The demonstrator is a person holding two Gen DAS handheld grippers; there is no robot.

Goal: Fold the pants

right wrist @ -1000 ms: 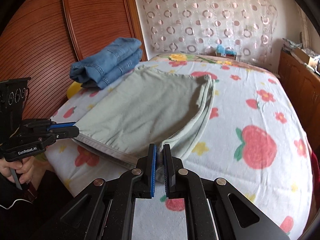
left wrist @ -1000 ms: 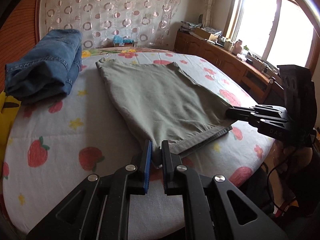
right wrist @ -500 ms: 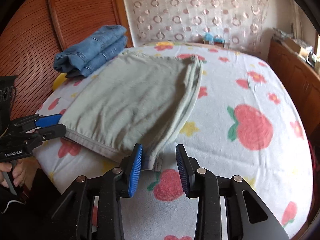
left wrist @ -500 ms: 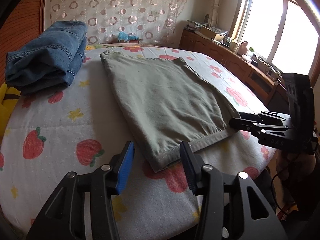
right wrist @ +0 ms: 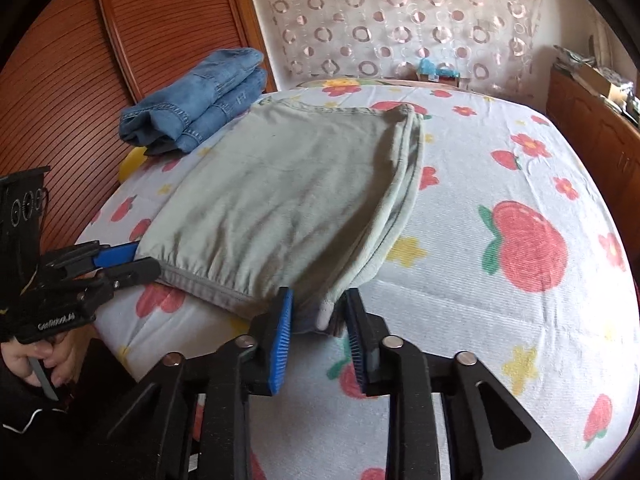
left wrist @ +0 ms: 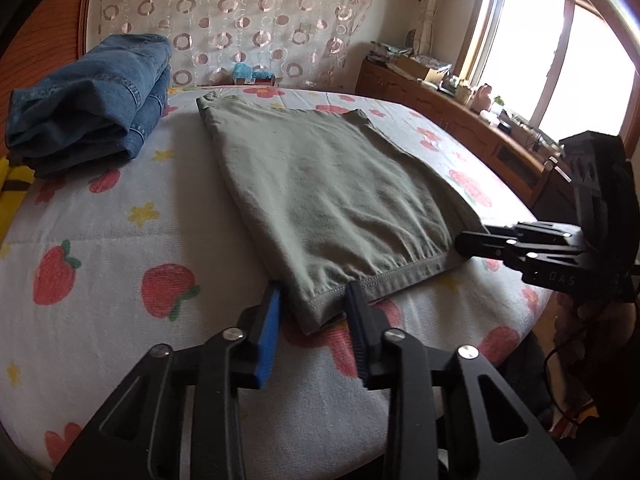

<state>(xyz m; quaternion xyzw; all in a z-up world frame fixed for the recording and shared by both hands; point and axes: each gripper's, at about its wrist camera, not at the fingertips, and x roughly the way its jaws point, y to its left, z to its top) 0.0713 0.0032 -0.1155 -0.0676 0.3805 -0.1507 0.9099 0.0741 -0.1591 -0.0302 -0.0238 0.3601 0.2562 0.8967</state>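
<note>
Left wrist view: folded grey-green pants [left wrist: 332, 196] lie flat on a fruit-print bedsheet [left wrist: 120, 248]. The left gripper [left wrist: 314, 312] jaws straddle the hem corner, closing, not yet pressing. Right wrist view: the right gripper [right wrist: 320, 314] likewise closes around the other corner; stacked layers show along the folded edge.

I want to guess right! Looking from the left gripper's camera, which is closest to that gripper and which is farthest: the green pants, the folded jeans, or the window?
1. Green pants: their near corner sits between the closing jaws of the left gripper.
2. Folded jeans: farther back, on the left of the bed.
3. Window: farthest, on the far right wall.
</note>
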